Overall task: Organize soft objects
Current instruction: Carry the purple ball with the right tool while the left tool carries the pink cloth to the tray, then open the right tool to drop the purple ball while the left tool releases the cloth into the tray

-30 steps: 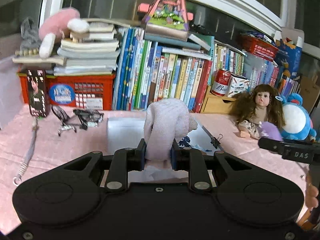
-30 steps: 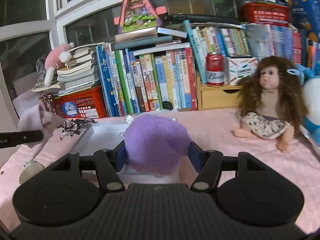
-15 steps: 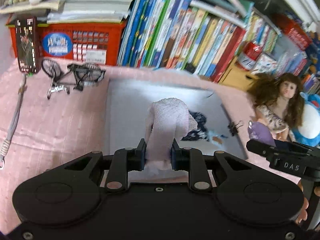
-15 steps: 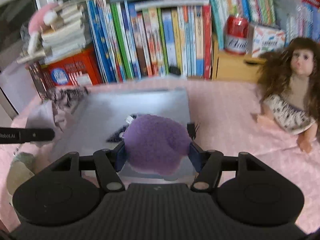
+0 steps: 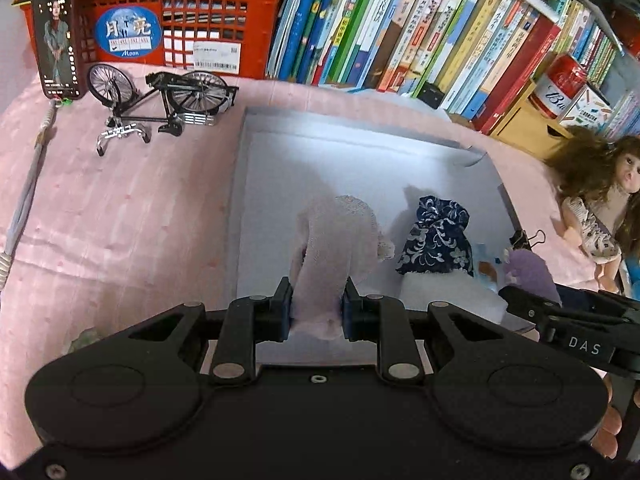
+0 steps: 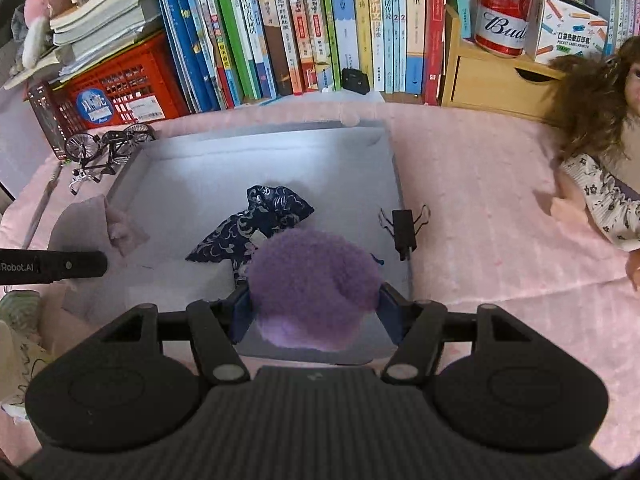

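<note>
My left gripper [image 5: 315,307] is shut on a pale pink knitted cloth [image 5: 336,248] and holds it over the near left part of a grey tray [image 5: 280,160]. My right gripper [image 6: 314,307] is shut on a fuzzy purple ball [image 6: 314,292] over the tray's near right edge [image 6: 394,184]. A dark blue floral pouch [image 5: 436,240] lies in the tray; it also shows in the right wrist view [image 6: 248,228]. The purple ball also shows in the left wrist view [image 5: 528,270], and the pink cloth in the right wrist view [image 6: 120,226].
A model bicycle [image 5: 160,100], a phone [image 5: 58,36] and a red crate [image 5: 180,24] stand at the back left. Books [image 5: 400,28] line the back. A binder clip [image 6: 404,228] sits on the tray's right rim. A doll [image 6: 600,152] lies right, beside a can [image 6: 502,12].
Both grippers have tilted down and moved forward over the tray with their loads. The blue pouch in the tray has come into full view.
</note>
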The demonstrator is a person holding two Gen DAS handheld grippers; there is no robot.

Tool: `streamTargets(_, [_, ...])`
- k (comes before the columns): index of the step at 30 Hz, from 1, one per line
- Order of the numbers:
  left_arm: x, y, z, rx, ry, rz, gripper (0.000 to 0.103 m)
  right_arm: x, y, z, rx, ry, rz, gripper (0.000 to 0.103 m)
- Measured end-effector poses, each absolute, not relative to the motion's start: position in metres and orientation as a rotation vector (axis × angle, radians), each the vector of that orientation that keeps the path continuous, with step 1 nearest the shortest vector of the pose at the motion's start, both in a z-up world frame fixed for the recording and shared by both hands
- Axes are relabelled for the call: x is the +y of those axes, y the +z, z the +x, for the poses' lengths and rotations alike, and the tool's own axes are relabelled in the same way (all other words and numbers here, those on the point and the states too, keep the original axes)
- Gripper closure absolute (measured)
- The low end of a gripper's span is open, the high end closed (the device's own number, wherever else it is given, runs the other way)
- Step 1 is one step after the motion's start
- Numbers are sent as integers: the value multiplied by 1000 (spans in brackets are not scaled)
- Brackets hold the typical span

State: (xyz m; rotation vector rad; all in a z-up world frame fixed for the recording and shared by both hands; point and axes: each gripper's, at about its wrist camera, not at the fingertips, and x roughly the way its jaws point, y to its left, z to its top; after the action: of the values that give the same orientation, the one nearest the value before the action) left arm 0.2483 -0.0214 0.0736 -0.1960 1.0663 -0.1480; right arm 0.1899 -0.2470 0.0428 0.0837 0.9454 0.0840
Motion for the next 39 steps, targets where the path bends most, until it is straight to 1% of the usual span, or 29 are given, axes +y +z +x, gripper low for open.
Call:
streamTargets(15, [-25, 60, 257, 1121, -135, -215, 80, -243, 31, 210, 989, 54, 66, 34])
streamTargets(18, [-25, 58, 258, 1130, -140, -216, 77, -243, 29, 210, 993, 53, 67, 31])
streamTargets(20, [-24, 58, 258, 1128, -142, -216, 77, -242, 29, 210, 991, 49, 64, 25])
streamTargets(22, [-25, 59, 257, 1120, -143, -206, 71, -243, 29, 210, 988, 50, 64, 25])
streamTargets(23, [-25, 60, 256, 1115, -147, -202, 65, -243, 29, 210, 988, 51, 67, 25])
streamTargets(24, [-26, 61, 255, 1112, -151, -200, 62, -244, 29, 210, 988, 52, 71, 24])
streamTargets(26, [-26, 63, 255, 1110, -158, -199, 60, -245, 30, 210, 986, 57, 74, 22])
streamTargets(29, [-25, 66, 254, 1103, -173, -205, 53, -245, 32, 209, 979, 62, 73, 20])
streamTargets(35, [-27, 73, 246, 1074, -199, -185, 47, -245, 43, 203, 949, 73, 71, 17])
streamTargets(39, [-30, 83, 235, 1024, -215, -143, 40, -246, 54, 195, 915, 88, 73, 15])
